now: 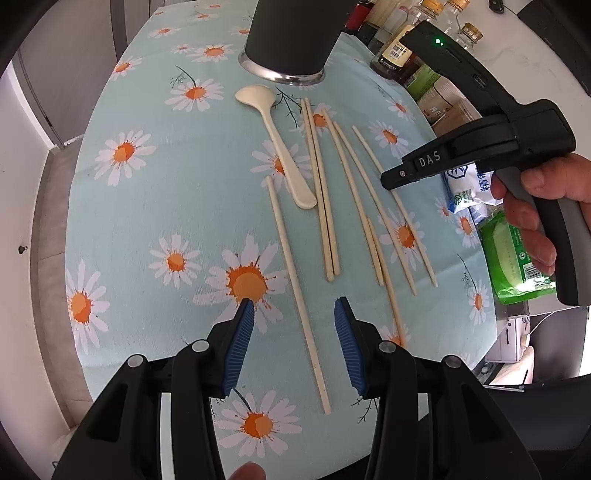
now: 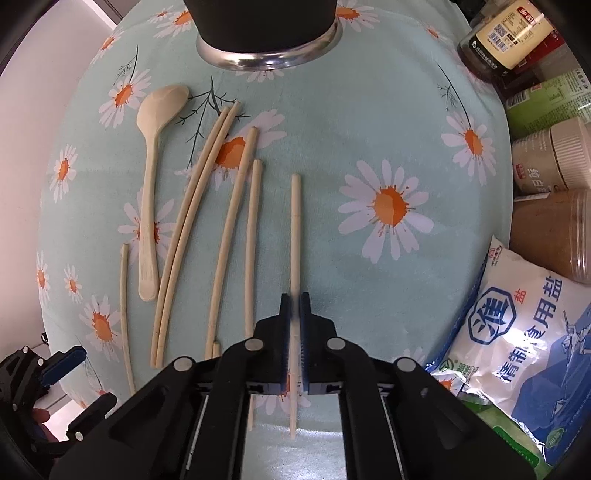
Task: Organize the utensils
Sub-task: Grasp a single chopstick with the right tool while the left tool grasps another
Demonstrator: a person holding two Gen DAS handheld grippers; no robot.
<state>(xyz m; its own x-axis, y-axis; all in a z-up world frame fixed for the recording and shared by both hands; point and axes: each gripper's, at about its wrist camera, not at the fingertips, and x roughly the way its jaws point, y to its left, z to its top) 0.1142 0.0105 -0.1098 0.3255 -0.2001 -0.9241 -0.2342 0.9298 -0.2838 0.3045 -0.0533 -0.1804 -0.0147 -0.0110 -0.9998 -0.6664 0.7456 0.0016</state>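
Note:
Several cream chopsticks and a cream spoon (image 1: 280,144) lie on the daisy tablecloth (image 1: 155,206) in front of a black utensil cup with a steel base (image 1: 291,37). My left gripper (image 1: 293,301) is open, its blue pads on either side of the leftmost chopstick (image 1: 291,266) without touching it. In the right wrist view, my right gripper (image 2: 294,295) is shut on the rightmost chopstick (image 2: 295,229), which lies along the jaws on the cloth. The spoon (image 2: 151,206) and the cup (image 2: 266,29) lie to the left and ahead of it. A hand (image 1: 532,206) holds the right tool.
Sauce bottles (image 1: 399,55) and jars (image 2: 513,40) line the table's right side. A white salt bag (image 2: 517,332) and a green packet (image 1: 517,258) lie there too. The cloth's edge drops off at the left (image 1: 74,258) and near me.

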